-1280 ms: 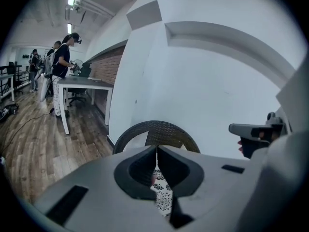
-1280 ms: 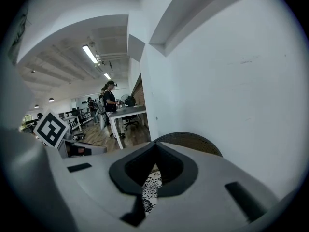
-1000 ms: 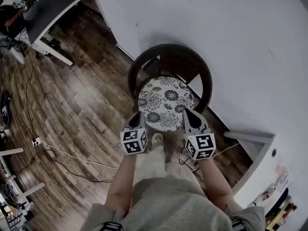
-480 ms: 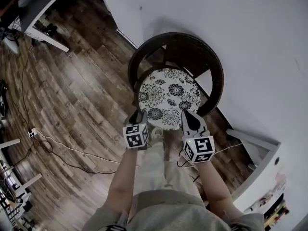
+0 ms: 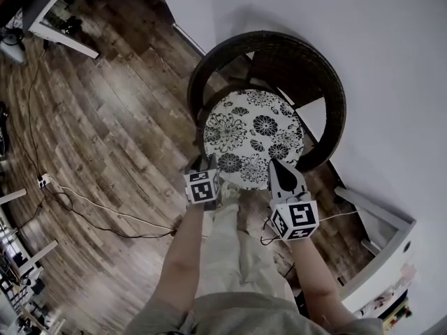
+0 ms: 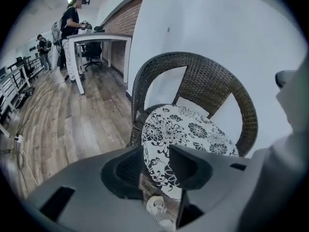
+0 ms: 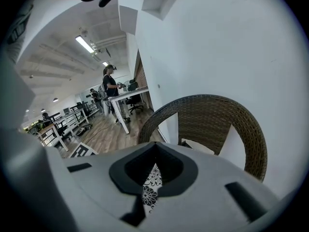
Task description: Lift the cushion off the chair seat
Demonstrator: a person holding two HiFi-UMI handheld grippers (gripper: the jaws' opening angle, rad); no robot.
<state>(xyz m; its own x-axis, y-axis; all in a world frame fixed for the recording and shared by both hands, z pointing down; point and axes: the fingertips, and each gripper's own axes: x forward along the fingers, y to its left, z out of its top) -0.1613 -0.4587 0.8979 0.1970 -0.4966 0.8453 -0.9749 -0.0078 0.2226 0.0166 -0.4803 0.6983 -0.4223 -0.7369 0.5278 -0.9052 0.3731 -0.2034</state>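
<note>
A round cushion (image 5: 253, 138) with a black-and-white flower print lies on the seat of a dark wicker chair (image 5: 307, 61) against the white wall. My left gripper (image 5: 202, 166) is at the cushion's front left edge. Its jaws are opening, and in the left gripper view the cushion's rim (image 6: 159, 144) shows in the gap of the left gripper (image 6: 155, 153), with the pads off it. My right gripper (image 5: 274, 166) sits at the front right edge with its tips together. In the right gripper view only a sliver of cushion (image 7: 152, 180) shows behind the right gripper (image 7: 154, 146), below the chair back (image 7: 212, 115).
Wood floor lies to the left, with a white cable (image 5: 105, 222) running across it. A desk (image 5: 49, 12) stands at the far left, with people (image 6: 72, 21) beside it. A white shelf unit (image 5: 377, 257) stands to the right of the chair. My own legs and a shoe (image 5: 229, 195) are just below the grippers.
Both grippers have come down to the cushion's front edge. The left gripper's jaws have gone from shut to open. The chair now looks larger in the head view.
</note>
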